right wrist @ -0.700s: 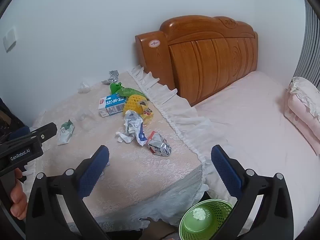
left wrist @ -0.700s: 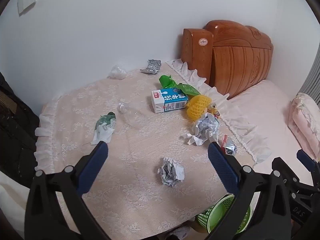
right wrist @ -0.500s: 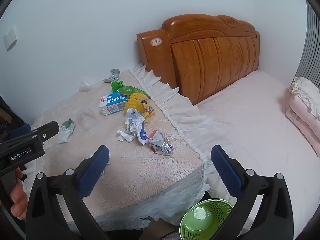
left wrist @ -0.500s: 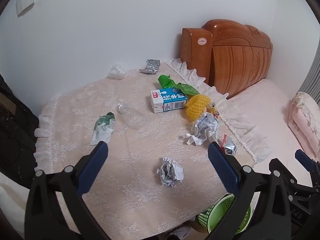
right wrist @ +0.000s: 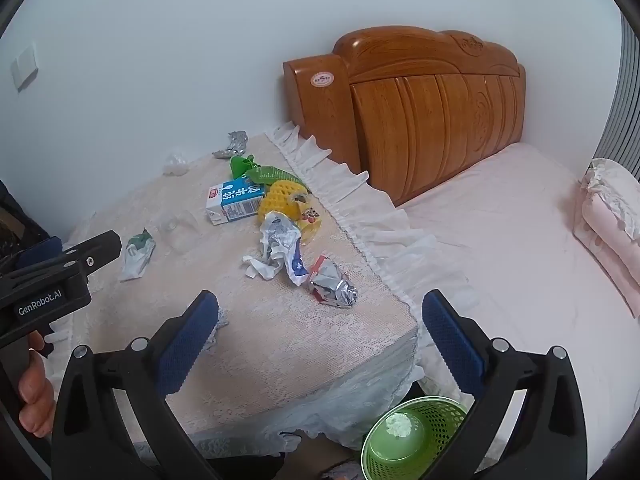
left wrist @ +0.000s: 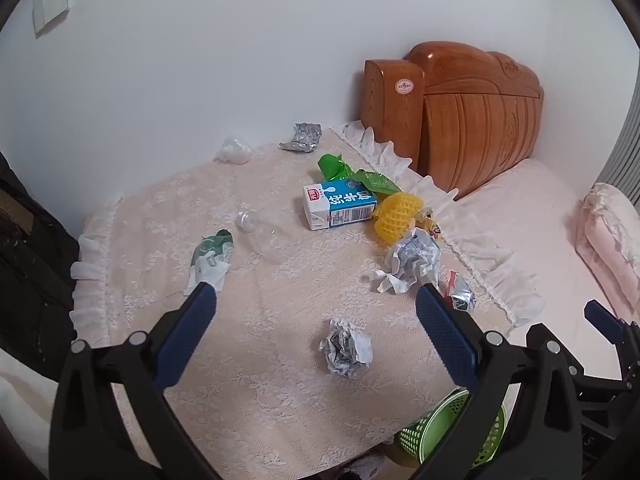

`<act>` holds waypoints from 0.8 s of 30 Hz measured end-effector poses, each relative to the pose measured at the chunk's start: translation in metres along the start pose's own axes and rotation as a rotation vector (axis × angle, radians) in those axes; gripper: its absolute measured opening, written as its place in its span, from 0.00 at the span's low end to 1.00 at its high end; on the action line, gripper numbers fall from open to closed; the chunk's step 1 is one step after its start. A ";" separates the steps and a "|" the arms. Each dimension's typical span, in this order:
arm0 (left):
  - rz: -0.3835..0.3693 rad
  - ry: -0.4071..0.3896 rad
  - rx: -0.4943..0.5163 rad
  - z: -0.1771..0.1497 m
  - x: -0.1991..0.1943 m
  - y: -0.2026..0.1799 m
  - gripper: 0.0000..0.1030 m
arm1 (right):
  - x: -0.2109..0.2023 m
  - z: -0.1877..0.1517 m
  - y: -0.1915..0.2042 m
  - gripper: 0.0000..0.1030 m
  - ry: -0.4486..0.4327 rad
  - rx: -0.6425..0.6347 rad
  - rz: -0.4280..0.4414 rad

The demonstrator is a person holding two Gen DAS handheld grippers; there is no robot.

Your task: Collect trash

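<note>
Your left gripper (left wrist: 316,300) and right gripper (right wrist: 320,312) both hang spread wide, gripping nothing. Trash sits on the table (left wrist: 248,384): crumpled paper ball (left wrist: 346,348), blue milk carton (left wrist: 340,206) with Chinese lettering. "GenRobot.AI" reads on your left tool.

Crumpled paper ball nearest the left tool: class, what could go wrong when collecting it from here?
1. The crumpled paper ball lies on a loose lace tablecloth; closing fingers may snag the lace.
2. The green basket sits on the floor below the table edge; a drop from table height may miss it.
3. The clear bottle lies on its side and could roll if nudged.
</note>
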State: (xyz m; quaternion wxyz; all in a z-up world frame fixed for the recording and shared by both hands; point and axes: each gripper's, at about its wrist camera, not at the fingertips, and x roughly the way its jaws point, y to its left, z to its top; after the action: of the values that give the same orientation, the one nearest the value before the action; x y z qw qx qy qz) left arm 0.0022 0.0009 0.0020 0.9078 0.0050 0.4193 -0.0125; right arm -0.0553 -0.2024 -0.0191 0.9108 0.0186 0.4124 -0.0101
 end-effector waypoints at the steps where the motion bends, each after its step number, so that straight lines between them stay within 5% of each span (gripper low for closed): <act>1: -0.001 -0.001 0.001 0.000 0.000 0.000 0.93 | 0.000 0.000 0.001 0.98 0.001 -0.003 -0.001; 24: 0.006 0.001 -0.008 -0.001 0.001 0.007 0.93 | 0.005 -0.003 0.007 0.98 0.032 -0.025 -0.010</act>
State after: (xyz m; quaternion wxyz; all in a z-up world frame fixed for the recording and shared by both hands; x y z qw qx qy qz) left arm 0.0026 0.0078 0.0006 0.9075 0.0026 0.4199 -0.0079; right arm -0.0540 -0.1957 -0.0252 0.9041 0.0054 0.4272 -0.0093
